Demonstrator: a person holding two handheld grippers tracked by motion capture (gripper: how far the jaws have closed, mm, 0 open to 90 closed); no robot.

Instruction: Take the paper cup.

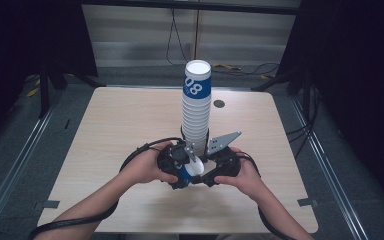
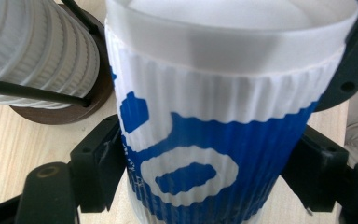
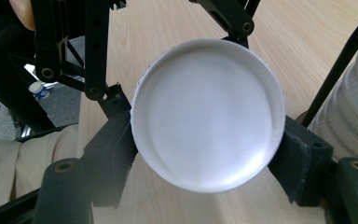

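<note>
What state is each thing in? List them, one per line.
single cup: held off the stack, clamped at both ends.
left gripper: shut on the cup's blue-and-white ribbed side.
right gripper: shut on the cup near its white end.
cup stack: upright in its holder, top cup's bottom facing up.
holder base: resting flat on the table.
table: bare wood around the stack.

Ribbed paper, matt plastic, pale wood grain

The cup [image 2: 205,154] has a corrugated paper sleeve, matt white with blue print, and a smooth, softly sheened white rim; the stack of cups [image 1: 196,117] shows the same ribbed paper. The fingers [image 3: 114,154] look like matt black plastic, slightly scuffed. The desk [image 1: 120,130] is light wood-grain laminate, smooth and matt; the stack's round base [image 2: 56,112] looks like dark brown wood.
</note>
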